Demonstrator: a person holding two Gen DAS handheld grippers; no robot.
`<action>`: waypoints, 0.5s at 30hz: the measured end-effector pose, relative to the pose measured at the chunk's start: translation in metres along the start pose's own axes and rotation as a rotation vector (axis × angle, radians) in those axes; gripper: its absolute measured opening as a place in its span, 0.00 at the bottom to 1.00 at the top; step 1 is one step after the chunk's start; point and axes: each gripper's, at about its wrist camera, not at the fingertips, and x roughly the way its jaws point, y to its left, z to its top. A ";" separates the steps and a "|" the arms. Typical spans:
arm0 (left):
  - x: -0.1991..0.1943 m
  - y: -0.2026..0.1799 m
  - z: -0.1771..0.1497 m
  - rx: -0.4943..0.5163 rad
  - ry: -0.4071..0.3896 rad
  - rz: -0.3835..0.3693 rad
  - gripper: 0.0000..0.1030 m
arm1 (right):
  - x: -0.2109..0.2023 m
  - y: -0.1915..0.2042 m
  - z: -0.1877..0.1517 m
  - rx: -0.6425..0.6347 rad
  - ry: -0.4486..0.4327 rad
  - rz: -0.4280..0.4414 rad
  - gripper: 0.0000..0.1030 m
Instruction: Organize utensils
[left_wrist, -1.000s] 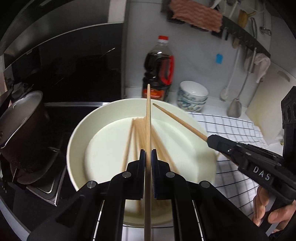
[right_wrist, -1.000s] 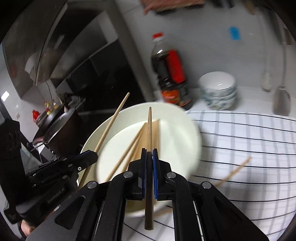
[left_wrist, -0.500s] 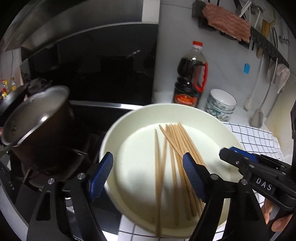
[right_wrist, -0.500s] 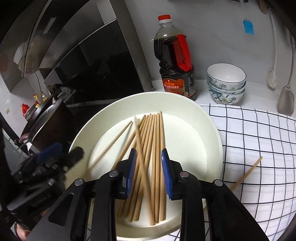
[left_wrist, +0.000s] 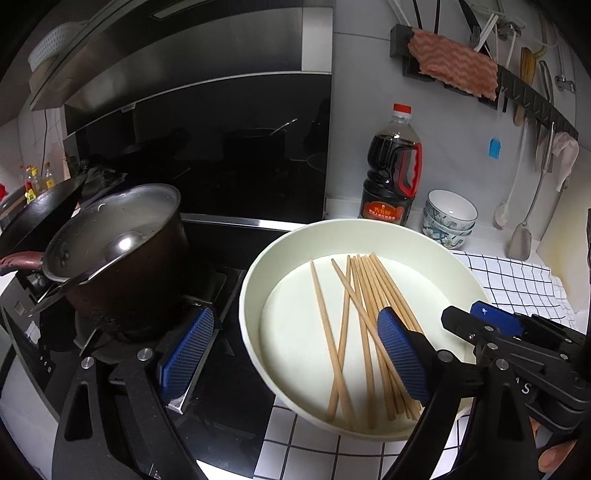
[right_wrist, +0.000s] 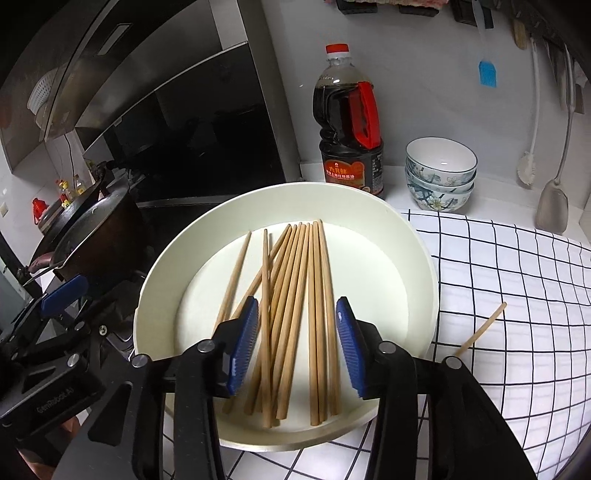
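Observation:
Several wooden chopsticks (left_wrist: 364, 321) lie in a large white dish (left_wrist: 258, 266), also seen in the right wrist view as chopsticks (right_wrist: 295, 295) in the dish (right_wrist: 406, 243). My left gripper (left_wrist: 293, 356) is wide open and empty, straddling the dish's left rim. My right gripper (right_wrist: 297, 350) is open and empty above the near ends of the chopsticks; it also shows in the left wrist view (left_wrist: 491, 321). One more chopstick (right_wrist: 480, 330) lies on the checked cloth (right_wrist: 517, 277) right of the dish.
A dark pot (left_wrist: 122, 251) stands on the stove (left_wrist: 221, 350) left of the dish. A soy sauce bottle (right_wrist: 349, 122) and stacked patterned bowls (right_wrist: 439, 173) stand behind the dish. Utensils hang on the wall rail (left_wrist: 524, 92).
Both grippers let go of the chopsticks they held, which now lie in the dish. Both opened, and the left one swung left toward the pot.

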 end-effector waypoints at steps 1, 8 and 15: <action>-0.001 0.001 -0.001 -0.003 0.001 -0.001 0.88 | -0.001 0.000 -0.001 0.001 0.002 -0.002 0.42; -0.006 -0.003 -0.006 0.012 0.004 0.001 0.88 | -0.004 0.004 -0.004 0.000 0.003 -0.012 0.43; -0.007 -0.002 -0.008 0.010 -0.001 0.009 0.90 | -0.006 0.003 -0.004 0.004 -0.001 -0.019 0.47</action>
